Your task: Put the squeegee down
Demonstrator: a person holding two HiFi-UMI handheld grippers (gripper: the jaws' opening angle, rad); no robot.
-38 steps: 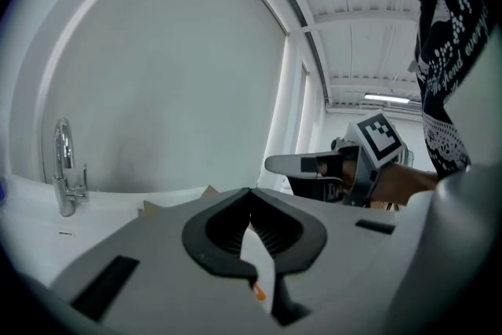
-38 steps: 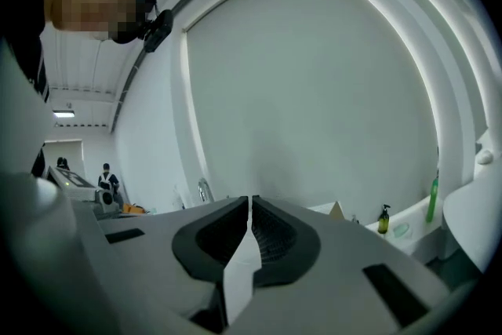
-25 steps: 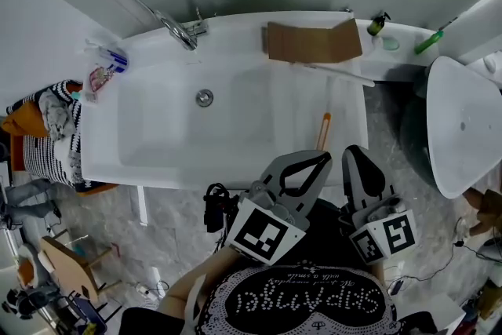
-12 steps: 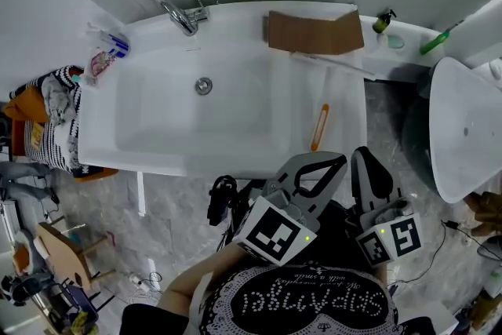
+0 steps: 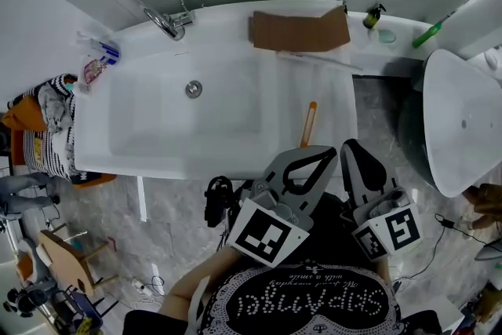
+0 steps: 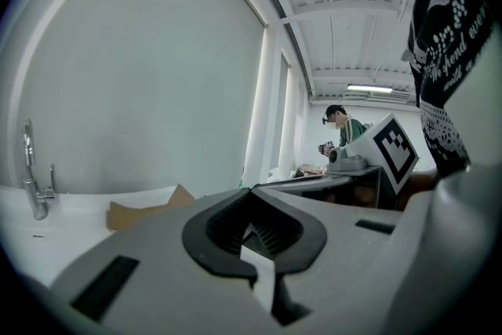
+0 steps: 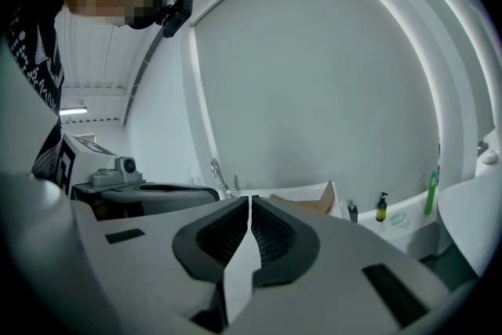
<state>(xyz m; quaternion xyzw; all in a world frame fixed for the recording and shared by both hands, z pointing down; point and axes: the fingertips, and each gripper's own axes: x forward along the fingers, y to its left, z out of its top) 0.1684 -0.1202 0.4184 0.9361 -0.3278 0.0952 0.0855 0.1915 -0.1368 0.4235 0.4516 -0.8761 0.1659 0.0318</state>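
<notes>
Here, at the near rim of the bathtub (image 5: 157, 165), the left gripper (image 5: 314, 161) and right gripper (image 5: 354, 153) stay fully closed and empty. Beyond them the squeegee (image 5: 308, 124) lies unmoved inside the bathtub, so the put-down appears complete.

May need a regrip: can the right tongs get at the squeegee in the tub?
Probably yes: the squeegee lies uncovered in the bathtub, just ahead of the right tongs; they are shut, so open first.

The right gripper (image 7: 249, 202), jaws together, faces cardboard (image 7: 307, 205) and a faucet (image 7: 216, 170).
</notes>
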